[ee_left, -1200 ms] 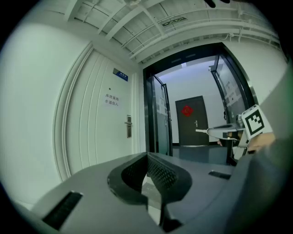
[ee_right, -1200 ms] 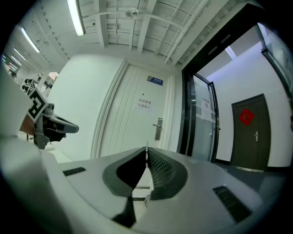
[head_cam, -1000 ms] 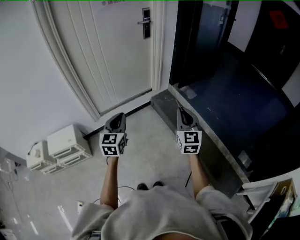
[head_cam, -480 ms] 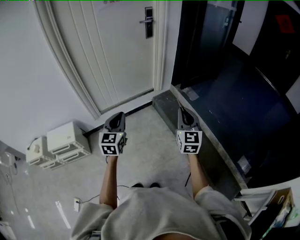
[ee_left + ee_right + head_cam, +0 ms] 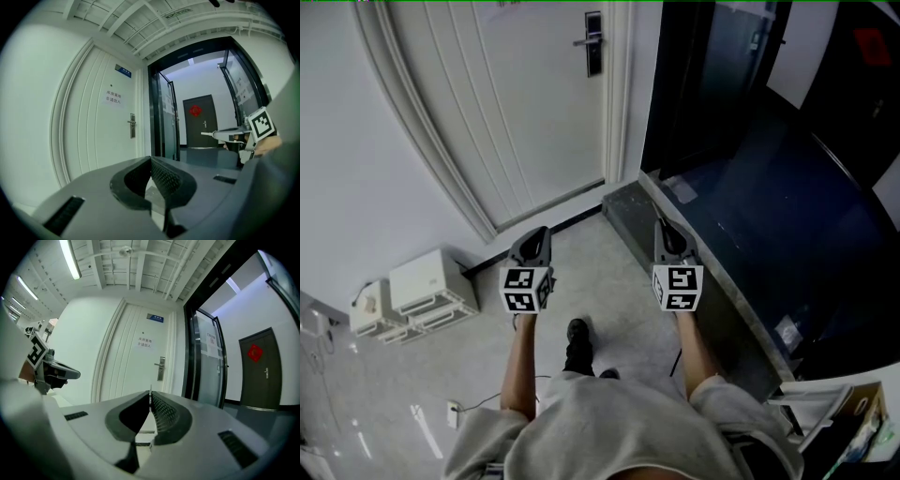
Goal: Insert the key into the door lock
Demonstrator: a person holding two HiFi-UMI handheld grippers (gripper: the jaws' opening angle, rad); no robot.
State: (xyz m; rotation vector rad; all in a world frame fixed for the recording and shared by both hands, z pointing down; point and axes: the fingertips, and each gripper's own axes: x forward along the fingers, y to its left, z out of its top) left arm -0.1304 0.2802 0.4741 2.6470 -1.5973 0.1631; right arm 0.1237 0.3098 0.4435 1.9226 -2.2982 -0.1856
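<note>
Jaws of right gripper (image 5: 665, 231) clenched on thin sliver, apparently key (image 5: 150, 393), at lower centre of right gripper view. Jaws of left gripper (image 5: 534, 238) pressed together, empty. Door lock (image 5: 592, 44) at top centre, well apart from both. Approach and insertion outstanding.

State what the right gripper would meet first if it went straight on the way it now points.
Probably the white door, close to its lock handle. The right gripper, fingers shut on what looks like the key, aims there, and nothing shows in between; depth is hard to judge.
</note>
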